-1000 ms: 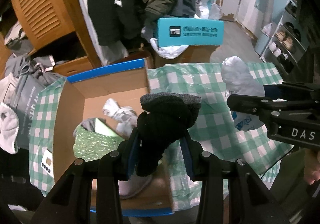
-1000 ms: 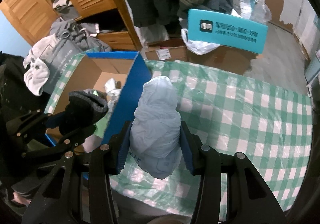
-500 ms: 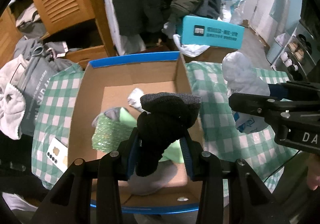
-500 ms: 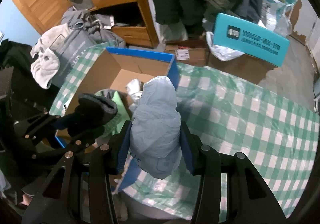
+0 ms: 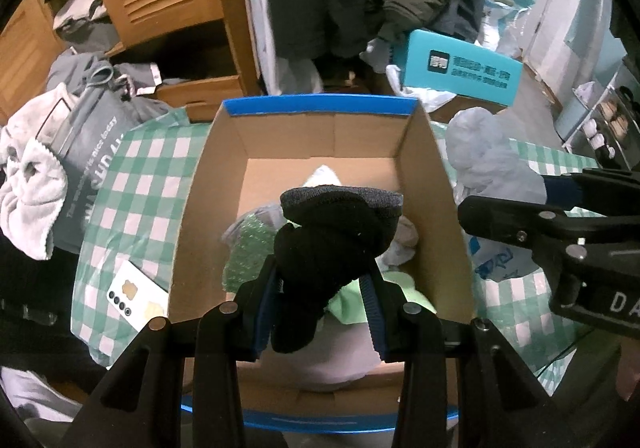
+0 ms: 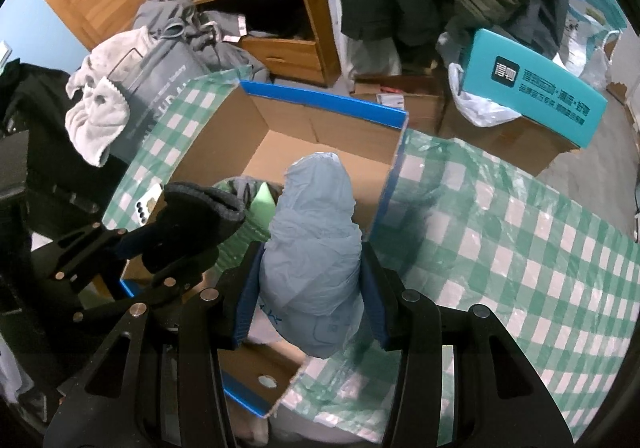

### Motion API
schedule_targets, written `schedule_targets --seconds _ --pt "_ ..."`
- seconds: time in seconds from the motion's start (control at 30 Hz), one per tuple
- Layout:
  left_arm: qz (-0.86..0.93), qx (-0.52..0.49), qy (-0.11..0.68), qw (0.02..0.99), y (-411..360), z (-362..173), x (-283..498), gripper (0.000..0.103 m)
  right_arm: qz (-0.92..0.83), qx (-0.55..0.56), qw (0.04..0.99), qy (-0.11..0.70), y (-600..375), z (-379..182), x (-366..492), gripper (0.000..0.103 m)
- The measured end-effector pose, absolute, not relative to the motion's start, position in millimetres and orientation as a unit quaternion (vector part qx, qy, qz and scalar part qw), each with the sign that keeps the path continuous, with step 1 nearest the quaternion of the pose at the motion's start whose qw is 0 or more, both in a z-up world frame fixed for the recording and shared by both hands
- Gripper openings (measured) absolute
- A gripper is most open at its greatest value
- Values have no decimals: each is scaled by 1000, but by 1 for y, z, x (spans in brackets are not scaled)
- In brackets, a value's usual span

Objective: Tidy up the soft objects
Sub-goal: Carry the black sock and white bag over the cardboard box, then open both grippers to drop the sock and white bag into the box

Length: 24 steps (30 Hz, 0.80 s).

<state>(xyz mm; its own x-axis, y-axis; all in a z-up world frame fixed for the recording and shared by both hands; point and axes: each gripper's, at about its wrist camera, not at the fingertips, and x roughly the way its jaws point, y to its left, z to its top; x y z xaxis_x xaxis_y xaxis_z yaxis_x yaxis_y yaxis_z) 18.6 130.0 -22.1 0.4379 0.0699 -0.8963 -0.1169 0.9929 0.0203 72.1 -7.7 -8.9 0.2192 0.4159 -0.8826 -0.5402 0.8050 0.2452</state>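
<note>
While the left claw squeezes a black sock in the middle of the left wrist view, the sock hangs over the open cardboard box. Its two fingers are pressed tight on the sock. Down inside the box lie a sparkly green thing and some white soft things. The box sits on a counter with a green checked cloth. The right claw is closed on a pale blue bundle, low in the middle of the right wrist view, over the right side of the box. A teal box sits at the upper right.
</note>
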Motion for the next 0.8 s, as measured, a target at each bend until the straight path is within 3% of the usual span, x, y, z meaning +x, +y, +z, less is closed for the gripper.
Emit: schedule_targets --seconds 0.63,0.8 --pt "83 -39 546 833 147 -29 18 43 309 -51 770 556 6 -19 77 50" --pt "87 -36 541 836 147 -23 16 53 303 -45 773 555 -1 -18 79 57"
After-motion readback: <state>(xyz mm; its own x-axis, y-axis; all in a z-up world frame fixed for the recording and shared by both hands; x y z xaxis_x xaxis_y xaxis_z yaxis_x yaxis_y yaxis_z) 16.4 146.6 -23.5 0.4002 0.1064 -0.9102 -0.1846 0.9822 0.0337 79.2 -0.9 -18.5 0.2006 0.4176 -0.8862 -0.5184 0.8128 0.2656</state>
